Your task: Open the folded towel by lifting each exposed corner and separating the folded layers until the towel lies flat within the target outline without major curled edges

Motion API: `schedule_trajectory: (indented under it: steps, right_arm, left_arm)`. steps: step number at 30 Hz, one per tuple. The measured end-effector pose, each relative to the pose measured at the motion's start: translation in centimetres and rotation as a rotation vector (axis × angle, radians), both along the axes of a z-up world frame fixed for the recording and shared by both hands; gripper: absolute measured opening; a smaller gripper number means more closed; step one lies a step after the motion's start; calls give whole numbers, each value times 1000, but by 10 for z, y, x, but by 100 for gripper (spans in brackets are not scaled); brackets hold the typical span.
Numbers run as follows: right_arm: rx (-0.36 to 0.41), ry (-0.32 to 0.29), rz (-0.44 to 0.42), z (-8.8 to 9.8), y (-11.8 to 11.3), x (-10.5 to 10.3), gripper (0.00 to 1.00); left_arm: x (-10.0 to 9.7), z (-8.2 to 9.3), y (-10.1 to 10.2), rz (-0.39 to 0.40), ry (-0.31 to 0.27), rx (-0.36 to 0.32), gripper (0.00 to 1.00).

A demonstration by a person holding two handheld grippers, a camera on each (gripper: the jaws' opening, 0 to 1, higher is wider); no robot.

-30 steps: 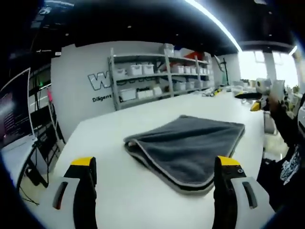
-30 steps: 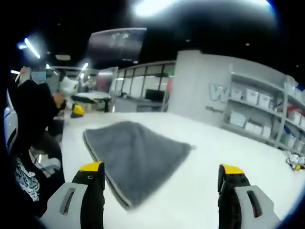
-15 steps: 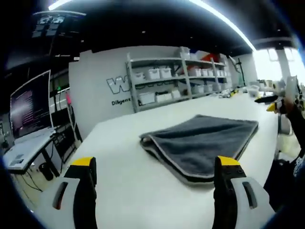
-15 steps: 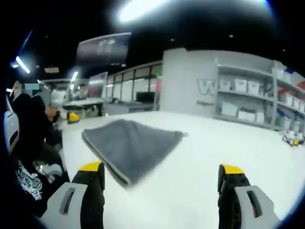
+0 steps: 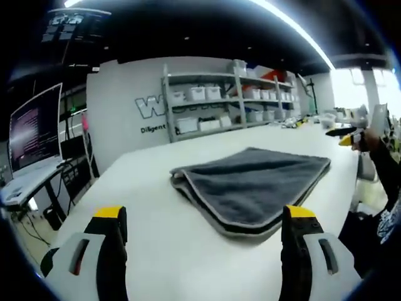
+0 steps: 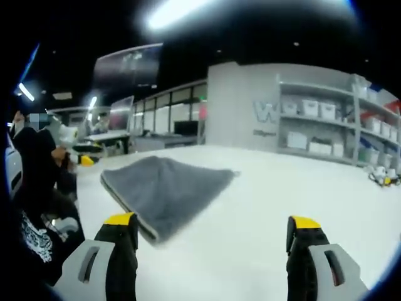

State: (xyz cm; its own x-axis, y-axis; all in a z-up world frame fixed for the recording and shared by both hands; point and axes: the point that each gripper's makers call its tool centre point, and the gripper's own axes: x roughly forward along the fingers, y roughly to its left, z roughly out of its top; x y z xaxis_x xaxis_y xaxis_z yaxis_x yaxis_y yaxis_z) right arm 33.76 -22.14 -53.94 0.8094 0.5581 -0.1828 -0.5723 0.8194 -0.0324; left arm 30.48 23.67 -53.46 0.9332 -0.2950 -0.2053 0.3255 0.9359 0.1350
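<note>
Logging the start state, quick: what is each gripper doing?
Left gripper: open, holding nothing, short of the folded grey towel.
Right gripper: open, holding nothing.

- Long ceiling light strips [image 5: 294, 31] are glowing overhead, one blooming into a white smear [image 6: 182, 11] in the right gripper view.
- Daylight is blowing out a window [image 5: 360, 88] at far right.
- The white table [image 5: 156, 188] is reflecting evenly, with soft shadows under the towel [image 5: 250, 185].
- Fisheye bending is curving the shelves [image 5: 219, 100]; the right gripper view is looking slightly blurred.
</note>
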Motion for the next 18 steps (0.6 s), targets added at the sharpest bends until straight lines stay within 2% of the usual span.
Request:
schedule_trajectory:
  steps: [6,10,14,18]
  right_arm:
    - [-9,12,2,-5,0,0,100]
    - [-21,21,-4,-6,-5,3,100]
    - [9,17,-2,9,-11,15,100]
    - [-29,-1,12,20,-7,30,100]
  left_arm:
    - [4,-8,5,26,14,28,100]
    - [5,-11,1,17,29,23,100]
    - [4,-14,-7,4,38,35,98]
    - [2,-17,-12,-2,45,27,98]
